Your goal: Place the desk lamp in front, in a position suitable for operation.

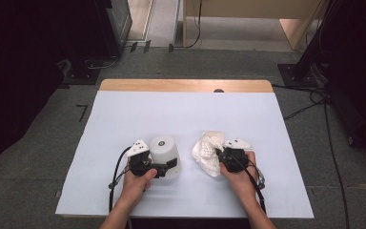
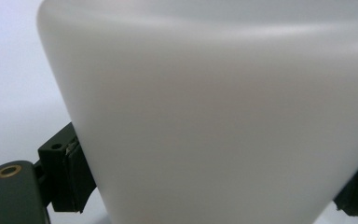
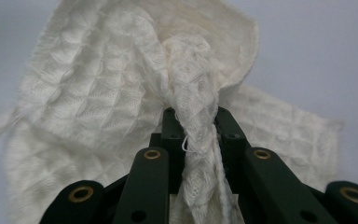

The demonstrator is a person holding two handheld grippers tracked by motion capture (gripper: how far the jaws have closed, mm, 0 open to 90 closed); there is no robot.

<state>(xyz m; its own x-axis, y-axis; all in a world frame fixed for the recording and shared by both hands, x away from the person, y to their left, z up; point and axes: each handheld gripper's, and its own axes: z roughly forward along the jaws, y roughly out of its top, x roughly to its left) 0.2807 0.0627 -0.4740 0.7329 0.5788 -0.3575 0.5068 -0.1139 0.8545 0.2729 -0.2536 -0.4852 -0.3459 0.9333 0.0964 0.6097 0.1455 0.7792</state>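
Observation:
A white tapered cup (image 1: 164, 149) stands upside down on the white table cover (image 1: 186, 112), left of centre near the front. My left gripper (image 1: 170, 167) clamps its lower wall from the front; in the left gripper view the cup (image 2: 214, 107) sits between the two pads (image 2: 72, 175). A crumpled white waffle-weave cloth (image 1: 207, 151) lies to the cup's right. My right gripper (image 1: 220, 155) is shut on a bunched fold of that cloth (image 3: 98, 93), which is pinched tight between the black jaws of the gripper (image 3: 193, 128).
The table's wooden far edge (image 1: 186, 85) shows beyond the white cover. Cables (image 1: 314, 102) and a black stand base (image 1: 295, 74) lie on the grey floor to the right. Dark equipment (image 1: 83, 71) stands at the far left.

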